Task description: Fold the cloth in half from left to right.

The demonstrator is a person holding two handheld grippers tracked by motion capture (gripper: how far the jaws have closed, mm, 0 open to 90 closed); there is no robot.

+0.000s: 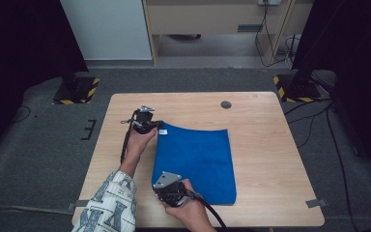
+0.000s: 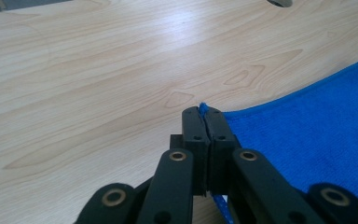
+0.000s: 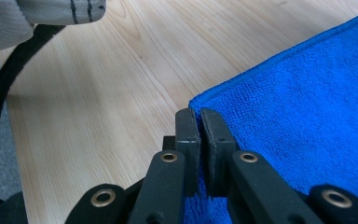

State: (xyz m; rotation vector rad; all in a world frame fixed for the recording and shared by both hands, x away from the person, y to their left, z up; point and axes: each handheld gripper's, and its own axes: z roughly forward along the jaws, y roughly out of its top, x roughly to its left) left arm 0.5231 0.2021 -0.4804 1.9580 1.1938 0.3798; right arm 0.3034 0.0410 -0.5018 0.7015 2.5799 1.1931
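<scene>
Pale wooden table [image 1: 261, 145] bears a blue cloth [image 1: 198, 159], each corner on its left edge clamped by the left gripper [image 2: 204, 114] and right gripper [image 3: 198, 116], apparently readying a fold.

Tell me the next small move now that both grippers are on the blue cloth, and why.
Probably lift both corners together and carry them toward the cloth's opposite edge to fold it. The left gripper is shut on the far left corner of the blue cloth, the right gripper on the near left corner, and the rest lies flat on the table.
</scene>
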